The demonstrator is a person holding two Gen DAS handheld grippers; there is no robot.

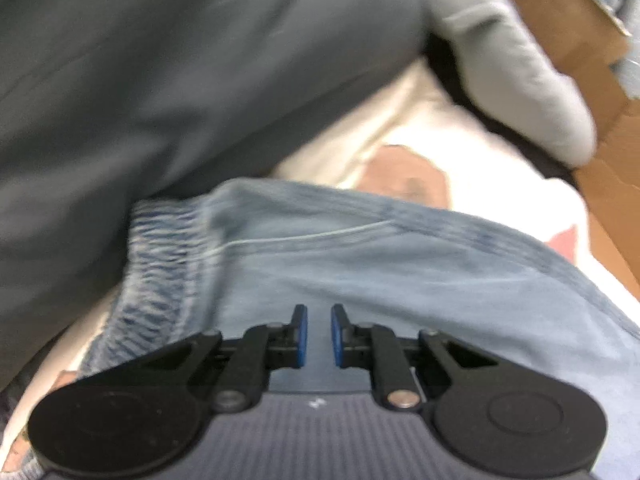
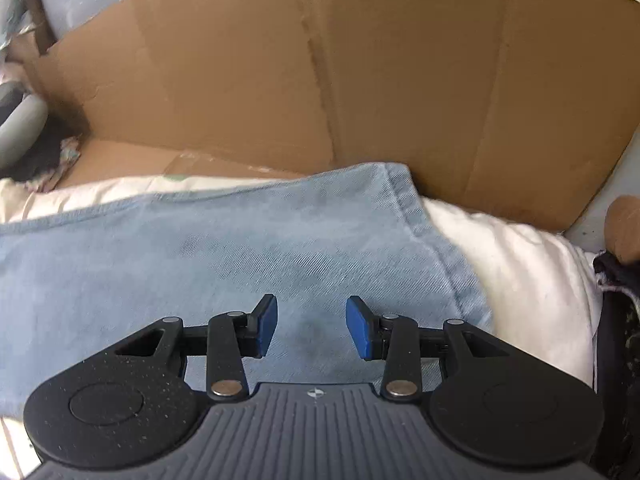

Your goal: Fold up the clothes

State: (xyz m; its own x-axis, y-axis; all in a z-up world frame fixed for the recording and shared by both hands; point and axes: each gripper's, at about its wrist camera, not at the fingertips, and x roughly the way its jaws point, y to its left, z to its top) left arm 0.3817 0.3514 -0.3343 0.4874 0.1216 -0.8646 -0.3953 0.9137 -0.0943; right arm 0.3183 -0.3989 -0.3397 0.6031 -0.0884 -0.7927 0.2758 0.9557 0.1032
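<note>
Light blue jeans [image 1: 400, 272] lie on a white cushion [image 1: 400, 120]. Their gathered elastic waistband [image 1: 160, 264] is at the left of the left wrist view. My left gripper [image 1: 319, 312] hovers over the denim just right of the waistband, with its blue pads a narrow gap apart and nothing between them. In the right wrist view the jeans [image 2: 200, 248] spread flat, and a stitched hem [image 2: 424, 216] runs down their right side. My right gripper [image 2: 312, 304] stands open above the denim near that hem, holding nothing.
A dark grey garment [image 1: 180, 60] fills the upper left, blurred, with a light grey sleeve [image 1: 512, 72] beside it. A cardboard wall [image 2: 360, 80] stands right behind the white cushion [image 2: 520, 272]. A dark patterned thing [image 2: 616, 320] sits at the right edge.
</note>
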